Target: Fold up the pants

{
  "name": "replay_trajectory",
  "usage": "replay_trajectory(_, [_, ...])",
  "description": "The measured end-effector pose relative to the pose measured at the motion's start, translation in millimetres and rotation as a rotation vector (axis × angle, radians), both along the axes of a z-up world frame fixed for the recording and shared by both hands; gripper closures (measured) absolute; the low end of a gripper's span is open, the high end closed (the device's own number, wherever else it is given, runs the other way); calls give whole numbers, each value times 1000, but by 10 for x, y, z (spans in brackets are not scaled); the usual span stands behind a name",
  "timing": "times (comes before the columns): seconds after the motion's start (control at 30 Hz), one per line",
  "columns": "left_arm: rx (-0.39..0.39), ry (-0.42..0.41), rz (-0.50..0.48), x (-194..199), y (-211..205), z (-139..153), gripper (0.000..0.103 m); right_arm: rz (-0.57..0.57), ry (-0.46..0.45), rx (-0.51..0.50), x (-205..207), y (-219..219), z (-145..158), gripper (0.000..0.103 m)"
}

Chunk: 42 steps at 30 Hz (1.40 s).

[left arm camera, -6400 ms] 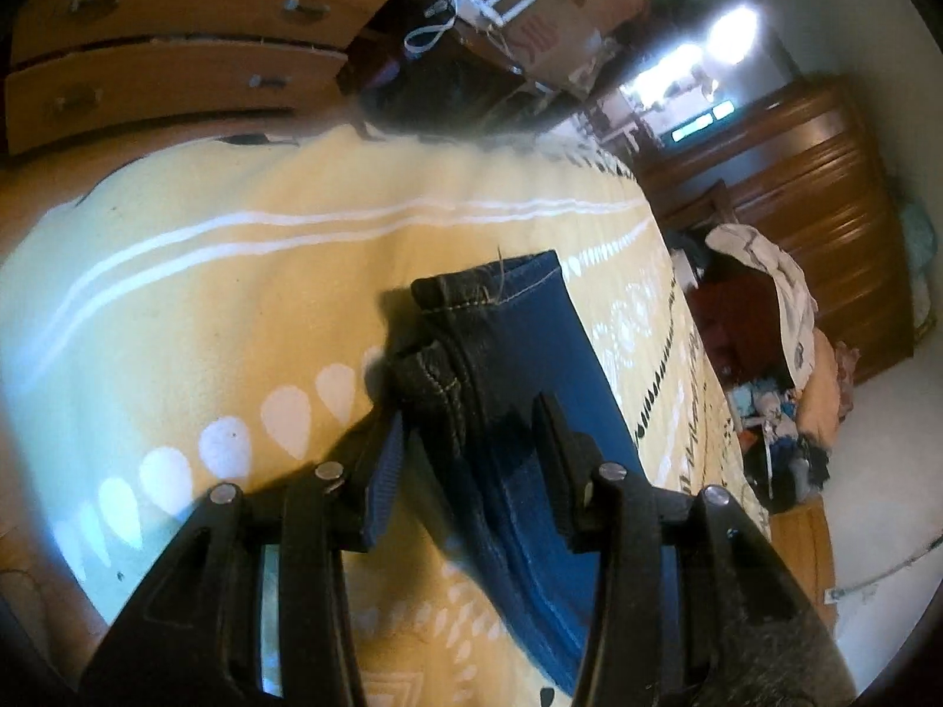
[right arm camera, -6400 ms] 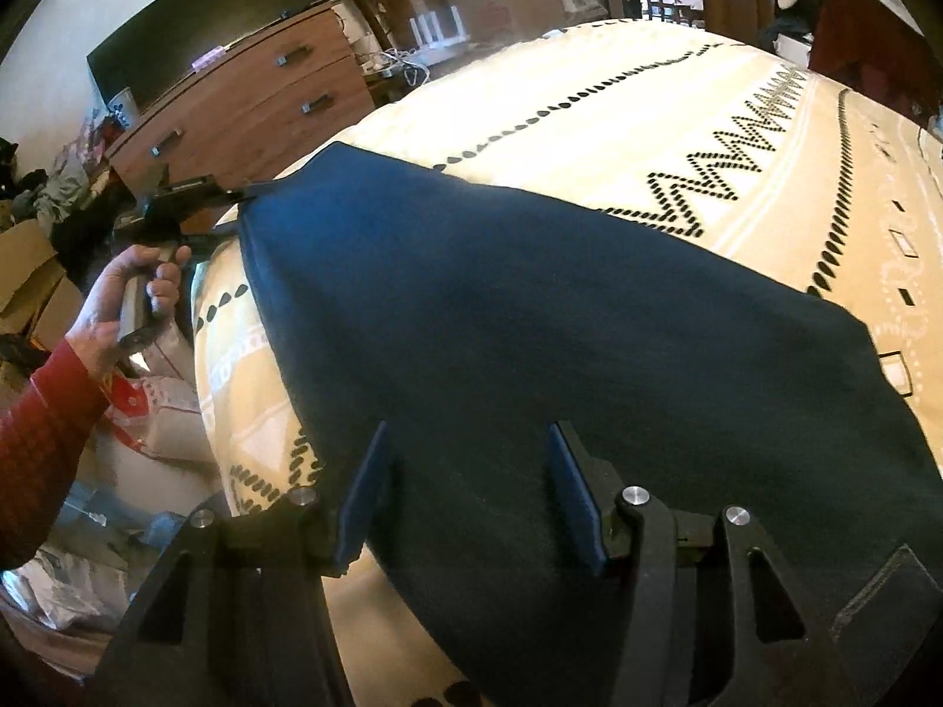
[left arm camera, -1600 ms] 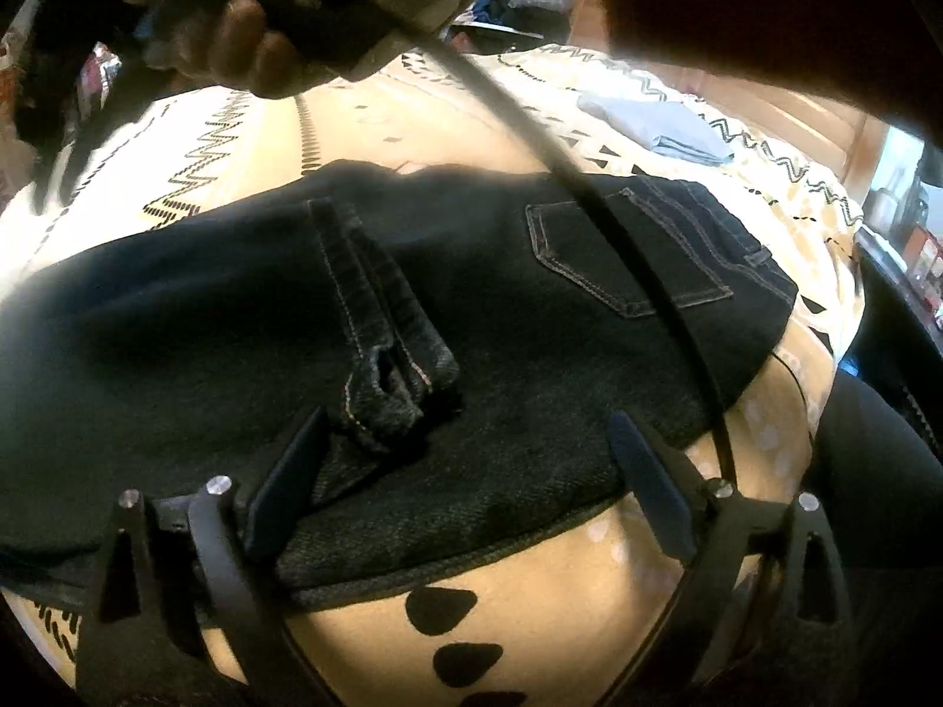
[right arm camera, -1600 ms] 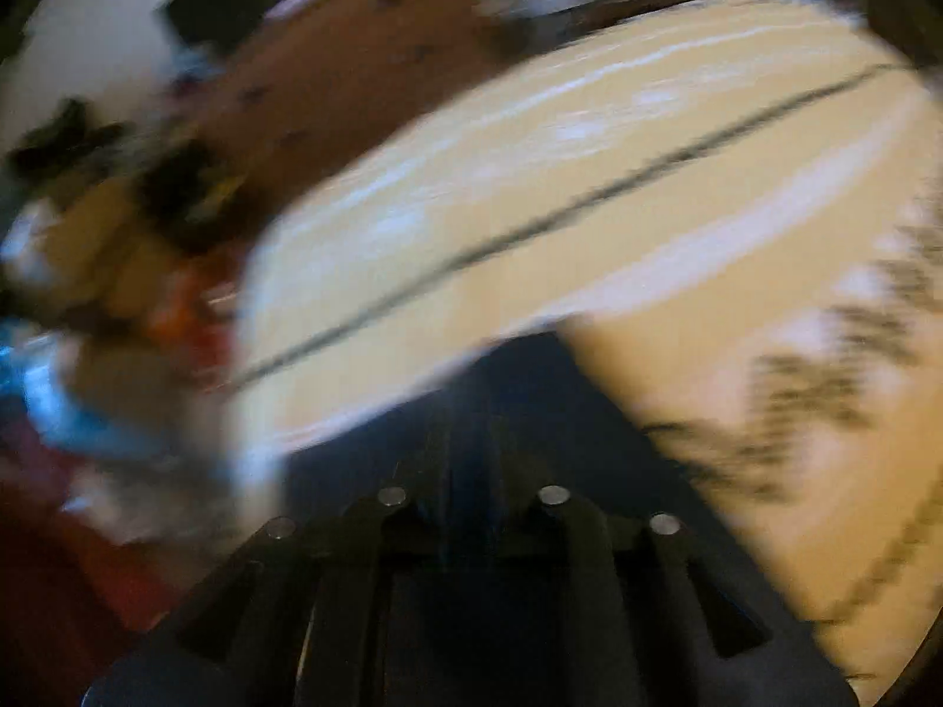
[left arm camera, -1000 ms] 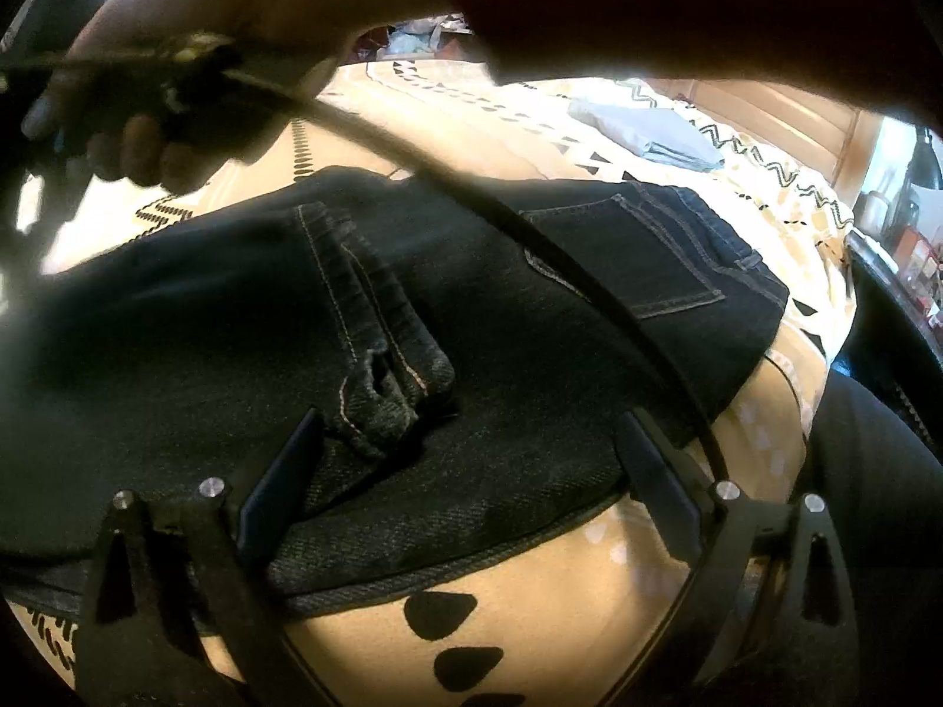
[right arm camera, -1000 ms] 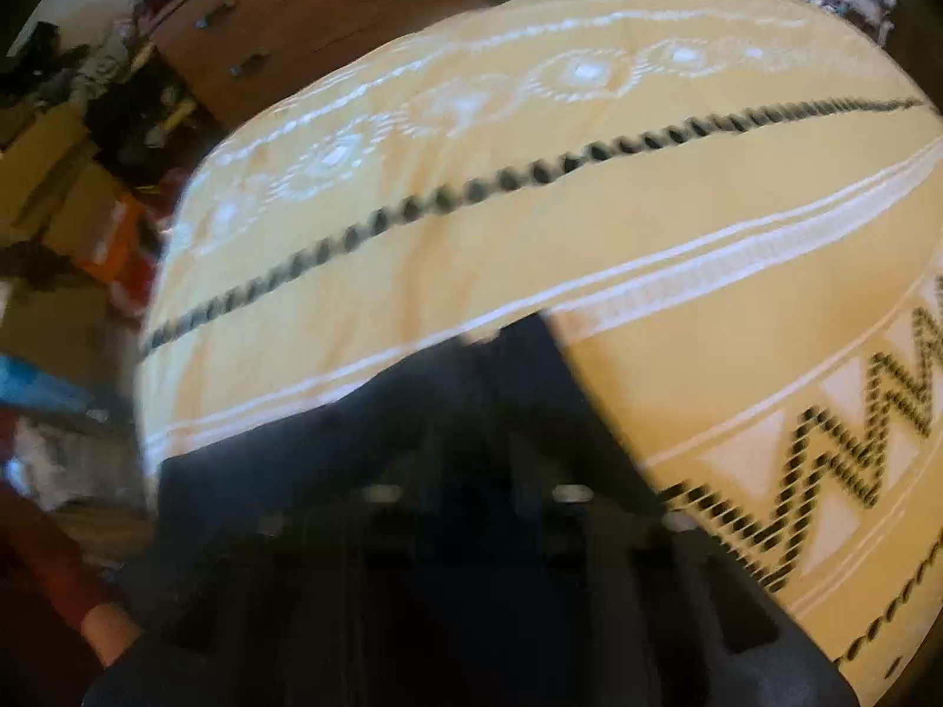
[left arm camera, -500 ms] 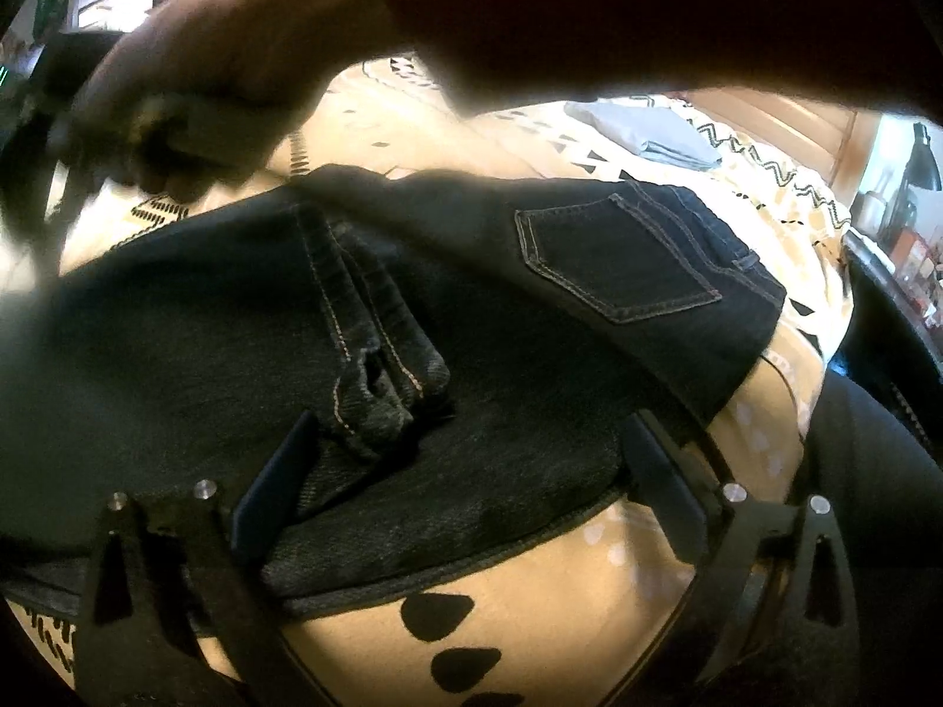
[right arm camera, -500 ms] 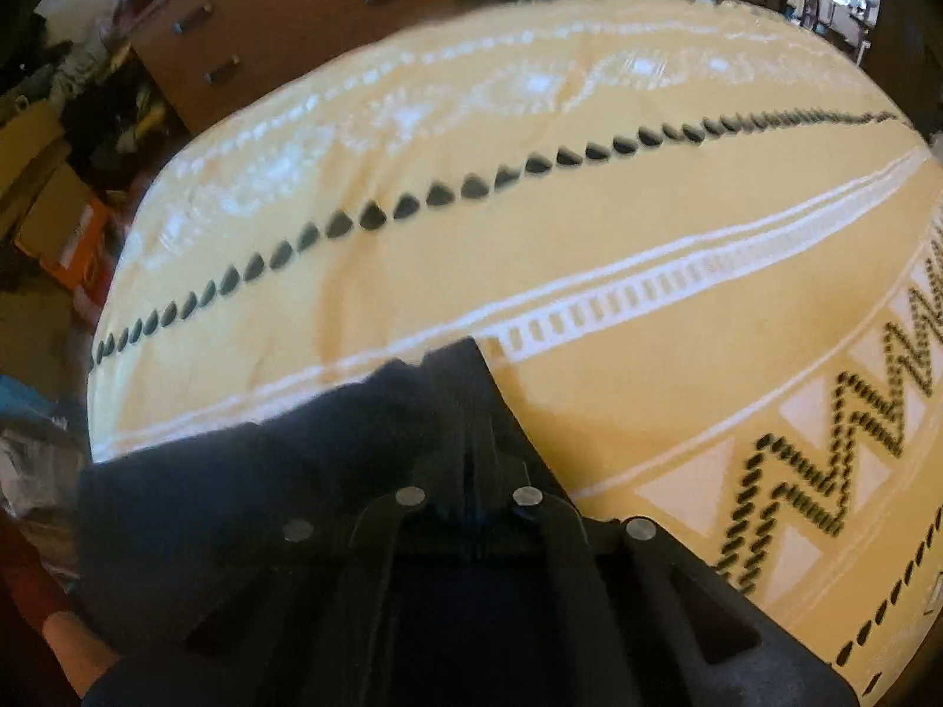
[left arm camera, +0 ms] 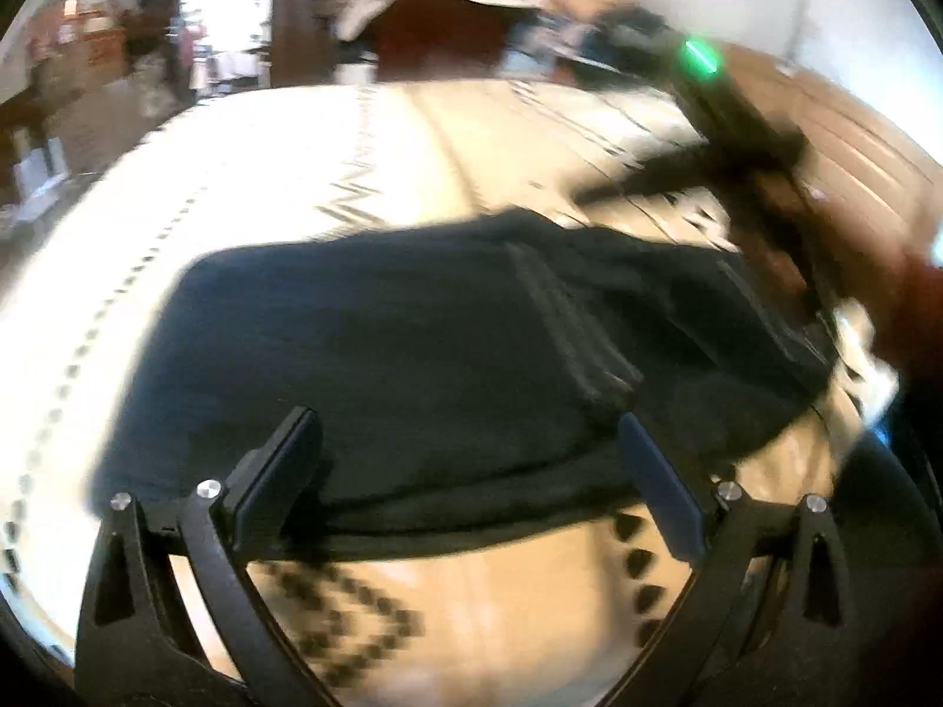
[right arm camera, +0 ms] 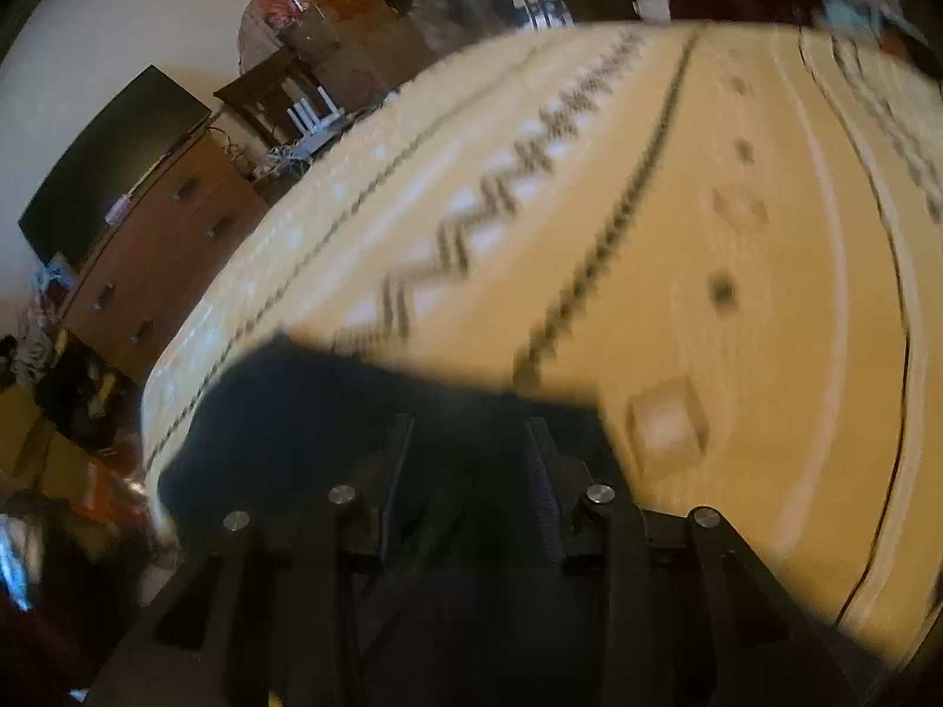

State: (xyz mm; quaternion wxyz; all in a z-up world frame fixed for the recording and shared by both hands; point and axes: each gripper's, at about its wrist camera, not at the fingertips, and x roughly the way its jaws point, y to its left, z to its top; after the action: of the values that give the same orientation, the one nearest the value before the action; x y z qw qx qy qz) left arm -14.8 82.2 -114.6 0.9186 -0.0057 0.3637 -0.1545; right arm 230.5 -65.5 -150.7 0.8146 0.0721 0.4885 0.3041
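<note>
The pants (left arm camera: pixel 412 353), dark denim, lie folded on a bed covered by a yellow bedspread (left arm camera: pixel 283 177) with black zigzag and dotted bands. Both views are blurred, so fine detail of the cloth cannot be read. A raised seam or folded leg edge runs across the upper face of the pile toward its near edge.

The left gripper (left arm camera: pixel 471 471) hangs just above the near edge of the pants. Its jaws stand wide apart, one finger to each side, and nothing is clamped between them. The pads sit over the denim; whether they touch it cannot be told.

The right gripper (right arm camera: pixel 468 459) is over another part of the same dark fabric (right arm camera: pixel 353 400), near an edge where the denim meets the bedspread (right arm camera: pixel 737 235). Its jaws are partly apart and opening. Dark cloth shows in the gap between the fingers, but the pads do not appear to press on it. In the left wrist view the same tool (left arm camera: pixel 725 112) appears at upper right as a dark blurred body with a green light, above the far end of the pants.

A wooden dresser (right arm camera: pixel 159 271) with a dark screen (right arm camera: pixel 100 165) on top stands beyond the bed.
</note>
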Motion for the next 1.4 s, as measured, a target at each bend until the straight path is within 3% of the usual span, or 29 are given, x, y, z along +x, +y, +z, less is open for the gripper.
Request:
replay_trajectory(0.07, [44, -28, 31, 23, 61, 49, 3, 23, 53, 33, -277, 24, -206, 62])
replay_trajectory(0.17, [168, -38, 4, 87, -30, -7, 3, 57, 96, 62, -539, 124, -395, 62])
replay_trajectory(0.3, [189, -24, -71, 131, -206, -89, 3, 51, 104, 104, -665, 128, -464, 62])
replay_trajectory(0.4, [147, 10, -100, 187, -285, -115, 4, 38, 123, 129, -648, 72, -495, 62])
replay_trajectory(0.47, [77, 26, -85, 226, -224, -81, 6, 36, 120, 128, -685, 68, -504, 62])
replay_trajectory(0.7, [-106, 28, 134, 407, 642, 154, 7, 41, 183, 185, -766, 86, -609, 61])
replay_trajectory(0.8, [-104, -5, 227, 455, 1011, 244, 7, 38, 191, 194, -727, 171, -662, 61])
replay_trajectory(0.9, [-37, -9, 275, 515, 1234, 227, 7, 18, 207, 225, -663, 222, -698, 59])
replay_trajectory(0.97, [-33, 11, 292, 553, 1361, 180, 7, 1, 240, 266, -619, 245, -713, 62])
replay_trajectory(1.0, [-42, 25, 293, 579, 1400, 147, 7, -1, 254, 281, -610, 242, -717, 70])
replay_trajectory(1.03, [-45, 38, 296, 621, 1417, 110, 7, -6, 260, 283, -585, 254, -710, 91])
replay_trajectory(1.23, [-59, 98, 233, 633, 1392, -35, 7, -33, 109, 290, -748, -99, -293, 92])
replay_trajectory(1.3, [-68, 110, 210, 626, 1371, -56, 7, -78, 136, 262, -748, -340, -403, 92])
replay_trajectory(1.4, [-62, 122, 194, 688, 1319, -103, 7, -63, 200, 224, -733, -367, -629, 92])
